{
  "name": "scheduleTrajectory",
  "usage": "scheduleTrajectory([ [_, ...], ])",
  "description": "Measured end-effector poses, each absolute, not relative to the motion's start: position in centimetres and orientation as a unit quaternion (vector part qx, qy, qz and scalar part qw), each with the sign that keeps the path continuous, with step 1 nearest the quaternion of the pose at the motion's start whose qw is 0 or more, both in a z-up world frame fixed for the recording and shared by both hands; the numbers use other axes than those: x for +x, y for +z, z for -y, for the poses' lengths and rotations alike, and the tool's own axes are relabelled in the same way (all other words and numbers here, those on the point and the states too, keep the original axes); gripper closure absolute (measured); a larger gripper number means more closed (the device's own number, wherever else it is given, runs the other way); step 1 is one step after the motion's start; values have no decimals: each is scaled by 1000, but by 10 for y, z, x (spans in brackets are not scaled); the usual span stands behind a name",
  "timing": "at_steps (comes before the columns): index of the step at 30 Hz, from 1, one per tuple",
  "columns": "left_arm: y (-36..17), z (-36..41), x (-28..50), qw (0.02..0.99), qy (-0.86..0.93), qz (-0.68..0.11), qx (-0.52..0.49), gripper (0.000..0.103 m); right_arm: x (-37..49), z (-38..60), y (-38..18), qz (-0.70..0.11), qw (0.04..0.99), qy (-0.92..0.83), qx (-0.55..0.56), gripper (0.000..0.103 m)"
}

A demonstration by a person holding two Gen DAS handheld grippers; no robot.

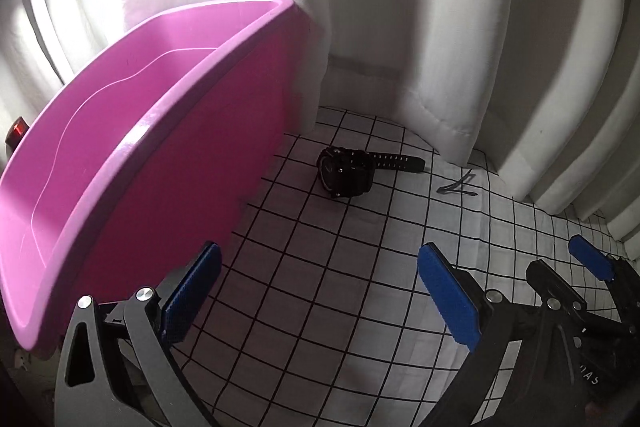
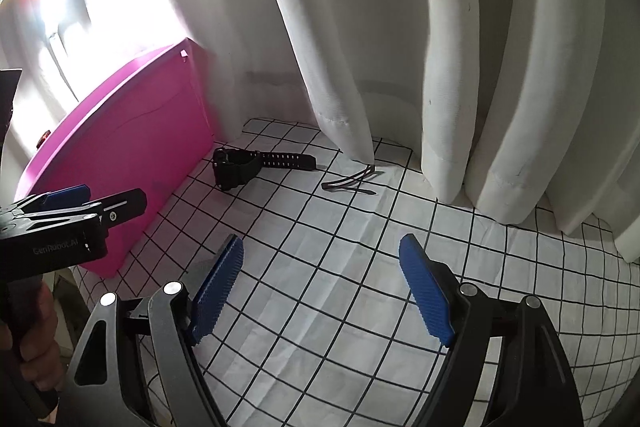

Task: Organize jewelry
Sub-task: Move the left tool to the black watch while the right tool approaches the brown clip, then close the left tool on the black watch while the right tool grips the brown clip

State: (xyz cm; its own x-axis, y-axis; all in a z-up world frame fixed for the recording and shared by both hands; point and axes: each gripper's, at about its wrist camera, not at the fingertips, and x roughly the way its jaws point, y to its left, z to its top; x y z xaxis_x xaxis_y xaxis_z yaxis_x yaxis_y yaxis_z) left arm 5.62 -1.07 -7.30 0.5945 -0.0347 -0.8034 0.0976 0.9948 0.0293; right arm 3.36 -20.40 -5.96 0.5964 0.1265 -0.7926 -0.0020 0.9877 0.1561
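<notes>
A black wristwatch (image 1: 346,171) (image 2: 244,165) lies on the checked cloth (image 1: 320,247) (image 2: 340,247), right beside the pink plastic bin (image 1: 120,155) (image 2: 120,163). To its right a small dark hair clip or pin (image 1: 458,187) (image 2: 352,183) rests near the curtain hem. My left gripper (image 1: 320,295) hangs open above the cloth, short of the watch, with nothing between its blue pads. My right gripper (image 2: 322,291) is open too, also empty, nearer than the clip. Each gripper shows in the other's view: the right gripper (image 1: 568,275), the left gripper (image 2: 96,201).
White curtains (image 1: 460,47) (image 2: 400,47) hang down to the cloth behind the watch and clip. The bin's inside shows nothing in the left wrist view. Bright window light glares at upper left. A hand (image 2: 36,339) grips the left tool's handle.
</notes>
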Motion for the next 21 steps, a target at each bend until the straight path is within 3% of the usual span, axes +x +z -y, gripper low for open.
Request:
scheduleTrajectory([
  [21, -156, 29, 158, 887, -7, -460, 32, 7, 141, 209, -152, -474, 879, 27, 48, 26],
])
